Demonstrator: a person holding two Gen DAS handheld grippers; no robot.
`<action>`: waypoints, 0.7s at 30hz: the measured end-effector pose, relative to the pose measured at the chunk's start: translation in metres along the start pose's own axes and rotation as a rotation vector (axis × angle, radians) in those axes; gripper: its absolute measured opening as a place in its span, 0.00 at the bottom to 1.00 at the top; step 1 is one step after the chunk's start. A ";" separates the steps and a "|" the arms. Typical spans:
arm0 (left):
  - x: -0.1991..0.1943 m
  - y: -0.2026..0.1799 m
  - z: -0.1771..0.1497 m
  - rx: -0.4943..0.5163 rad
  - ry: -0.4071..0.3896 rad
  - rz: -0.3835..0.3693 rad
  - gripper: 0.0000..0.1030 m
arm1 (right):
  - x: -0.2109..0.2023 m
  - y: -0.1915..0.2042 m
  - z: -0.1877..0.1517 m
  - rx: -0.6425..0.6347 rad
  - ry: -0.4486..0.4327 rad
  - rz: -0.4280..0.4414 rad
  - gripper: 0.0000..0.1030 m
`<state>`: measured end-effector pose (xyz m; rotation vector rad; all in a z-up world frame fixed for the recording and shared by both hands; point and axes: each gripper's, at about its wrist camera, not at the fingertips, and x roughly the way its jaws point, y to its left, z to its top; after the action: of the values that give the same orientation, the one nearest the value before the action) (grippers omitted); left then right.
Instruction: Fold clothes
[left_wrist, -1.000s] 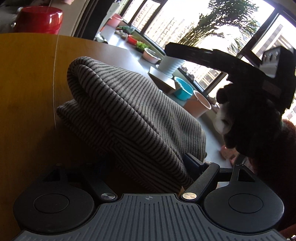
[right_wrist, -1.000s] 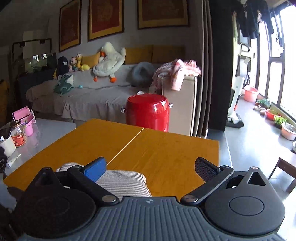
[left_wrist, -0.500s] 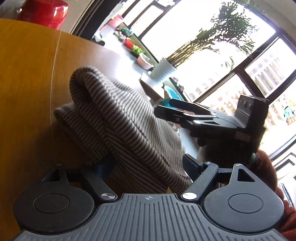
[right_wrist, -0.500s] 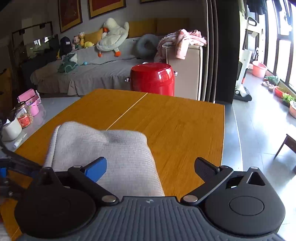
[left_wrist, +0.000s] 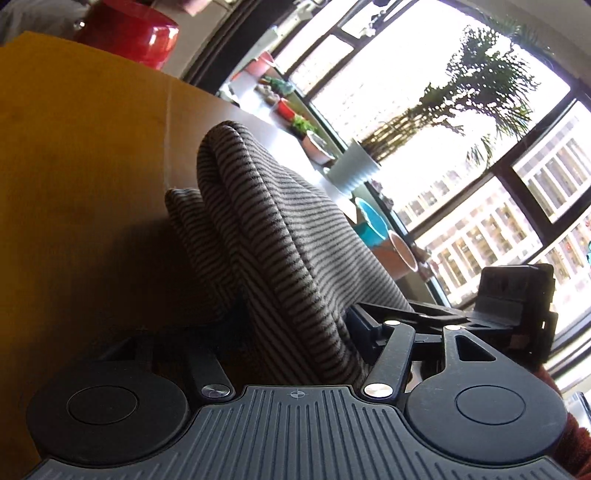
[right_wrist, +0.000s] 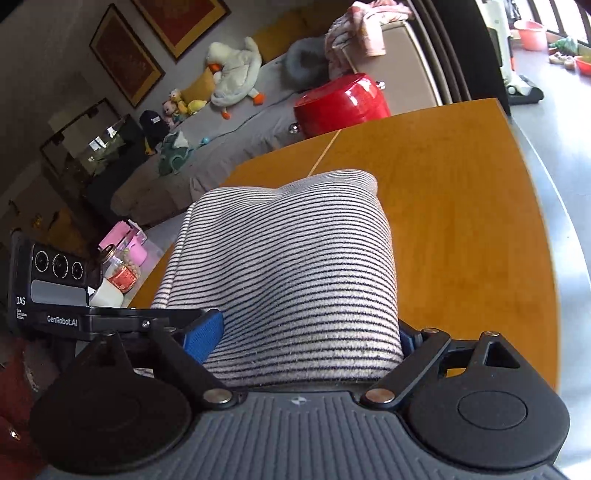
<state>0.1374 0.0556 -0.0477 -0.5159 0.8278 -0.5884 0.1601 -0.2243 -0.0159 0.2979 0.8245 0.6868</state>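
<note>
Left wrist view: your left gripper (left_wrist: 291, 325) has its fingers closed on the thick near edge of the striped garment (left_wrist: 266, 229), which fills the middle of the frame and rises to a rounded fold at upper centre. The risk, as I judge it, is that the bundled layers slide apart if you pull unevenly, since only the near edge is pinched. It looks grey with fine dark stripes, soft and doubled over, resting on the orange worktop (left_wrist: 81, 155) at left.

Right wrist view: your right gripper (right_wrist: 306, 343) has its fingers around the garment's near end, pressing both sides. The cloth sits centre frame, humped, its far edge on the worktop. The left gripper's body sits just beside yours at lower left, so they could collide.
</note>
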 end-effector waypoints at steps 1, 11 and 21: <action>-0.009 0.008 0.003 -0.001 -0.019 0.020 0.63 | 0.014 0.007 0.007 -0.012 0.004 0.010 0.86; -0.071 0.082 0.091 0.055 -0.163 0.346 0.61 | 0.167 0.085 0.088 -0.154 0.006 0.076 0.83; -0.057 0.138 0.159 0.032 -0.236 0.371 0.62 | 0.233 0.084 0.138 -0.148 -0.063 0.021 0.83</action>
<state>0.2715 0.2237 -0.0135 -0.3810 0.6658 -0.1942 0.3392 -0.0048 -0.0173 0.1935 0.7070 0.7508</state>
